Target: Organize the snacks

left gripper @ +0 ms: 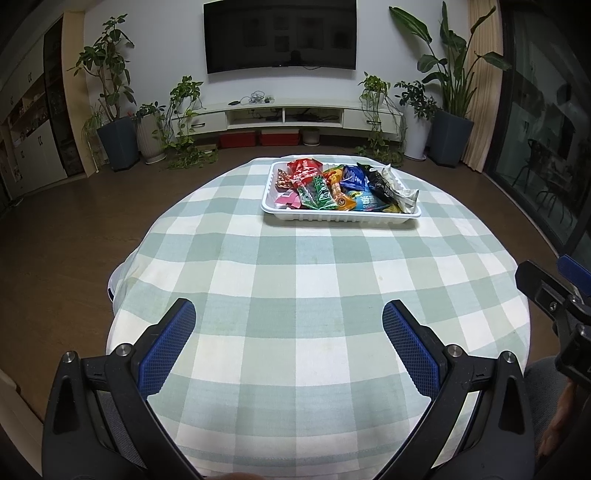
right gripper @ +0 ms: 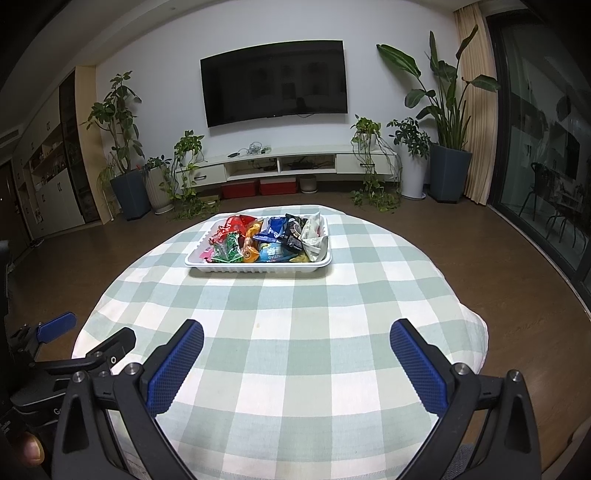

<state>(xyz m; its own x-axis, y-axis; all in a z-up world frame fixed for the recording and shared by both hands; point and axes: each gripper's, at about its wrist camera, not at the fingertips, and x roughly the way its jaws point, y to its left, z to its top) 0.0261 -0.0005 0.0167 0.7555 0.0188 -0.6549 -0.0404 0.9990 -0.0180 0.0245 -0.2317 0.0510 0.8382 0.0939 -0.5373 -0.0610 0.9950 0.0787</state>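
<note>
A white tray [left gripper: 340, 218] [right gripper: 258, 268] sits on the far side of the table, filled with several snack packets: red [left gripper: 303, 170], green [left gripper: 316, 194], blue [left gripper: 352, 178], black [left gripper: 380, 184]. My left gripper [left gripper: 290, 314] is open and empty, hovering over the near part of the table, well short of the tray. My right gripper [right gripper: 295, 332] is open and empty too, also over the near part. The right gripper shows at the right edge of the left wrist view [left gripper: 554, 295]; the left gripper shows at the lower left of the right wrist view [right gripper: 74, 343].
The table wears a green-and-white checked cloth [left gripper: 295, 277] [right gripper: 288, 314]. Beyond it lie a brown floor, a low TV cabinet [left gripper: 288, 114], a wall TV [left gripper: 280, 35], potted plants on both sides and a glass door at right [left gripper: 546, 129].
</note>
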